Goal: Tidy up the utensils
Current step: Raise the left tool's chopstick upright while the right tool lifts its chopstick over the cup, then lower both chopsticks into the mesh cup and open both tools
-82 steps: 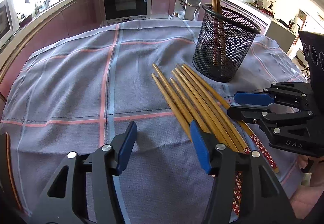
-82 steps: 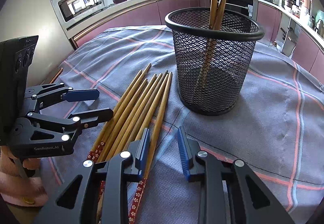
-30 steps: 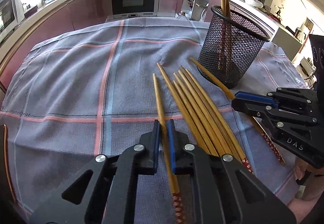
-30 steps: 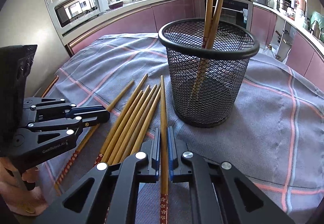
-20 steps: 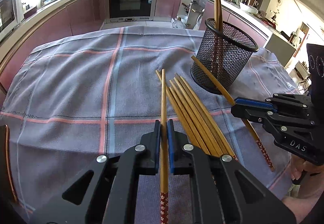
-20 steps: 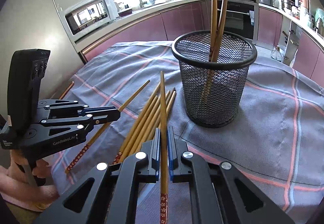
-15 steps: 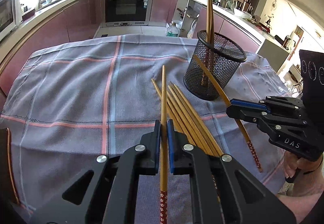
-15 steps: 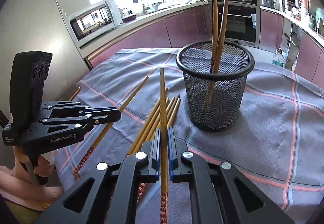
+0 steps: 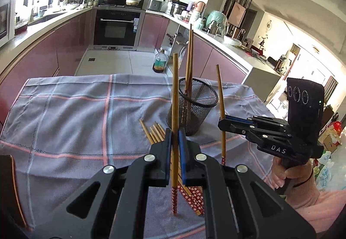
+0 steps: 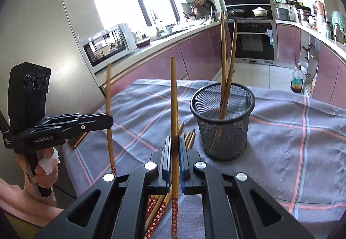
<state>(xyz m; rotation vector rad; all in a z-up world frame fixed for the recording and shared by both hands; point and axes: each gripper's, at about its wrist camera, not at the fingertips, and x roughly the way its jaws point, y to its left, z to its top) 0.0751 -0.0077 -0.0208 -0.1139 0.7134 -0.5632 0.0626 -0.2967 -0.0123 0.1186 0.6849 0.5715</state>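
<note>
My left gripper (image 9: 174,139) is shut on a wooden chopstick (image 9: 175,92) and holds it upright above the table. My right gripper (image 10: 174,148) is shut on another chopstick (image 10: 173,98), also upright; it shows in the left wrist view (image 9: 220,96) at right. The left gripper with its chopstick (image 10: 109,113) shows at left in the right wrist view. A black mesh holder (image 10: 222,124) stands on the cloth with two chopsticks (image 10: 227,61) in it; it also shows in the left wrist view (image 9: 194,107). Several chopsticks (image 9: 154,133) lie on the cloth beside it.
The table has a grey checked cloth (image 9: 75,113). A dark flat object with a copper edge (image 9: 10,185) lies at the table's left edge. Kitchen counters, an oven (image 9: 117,27) and a bottle on the floor (image 9: 159,61) stand beyond.
Both grippers closed on one chopstick each, lifted them off the cloth and tilted them upright. Both have risen well above the table.
</note>
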